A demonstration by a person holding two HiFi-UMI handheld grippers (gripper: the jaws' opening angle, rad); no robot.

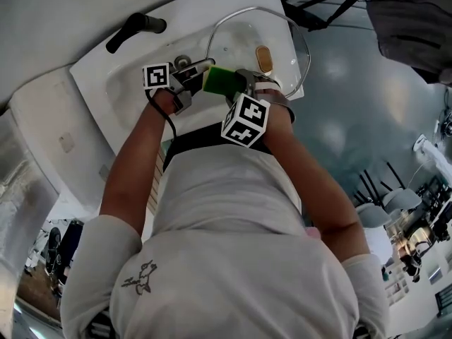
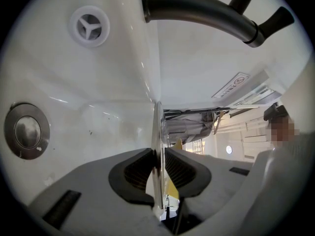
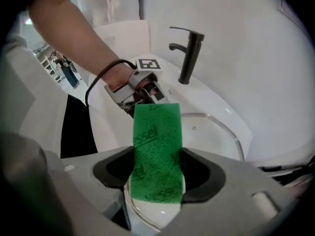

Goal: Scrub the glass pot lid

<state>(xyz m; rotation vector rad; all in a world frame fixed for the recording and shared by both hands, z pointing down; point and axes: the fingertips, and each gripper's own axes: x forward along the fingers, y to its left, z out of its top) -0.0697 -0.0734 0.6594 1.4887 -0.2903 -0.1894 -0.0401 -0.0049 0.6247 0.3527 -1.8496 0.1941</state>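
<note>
The glass pot lid [image 1: 240,37] stands on edge over the white sink, its wooden knob [image 1: 264,58] facing up in the head view. My left gripper [image 1: 201,68] is shut on the lid's metal rim [image 2: 158,146], which runs edge-on between the jaws of the left gripper [image 2: 160,173]. My right gripper [image 1: 234,85] points steeply down, shut on a green scouring sponge [image 1: 220,80]. In the right gripper view the sponge [image 3: 157,146] sticks out past the right gripper [image 3: 157,173] over the lid's glass [image 3: 216,136], with the left gripper [image 3: 147,95] just beyond it.
The white sink basin [image 2: 98,117] has a metal drain plug [image 2: 27,131] and a round overflow hole [image 2: 89,25]. A black faucet [image 3: 189,53] stands at the basin's back edge, its spout [image 2: 197,11] overhead in the left gripper view. The person's torso crowds the front rim.
</note>
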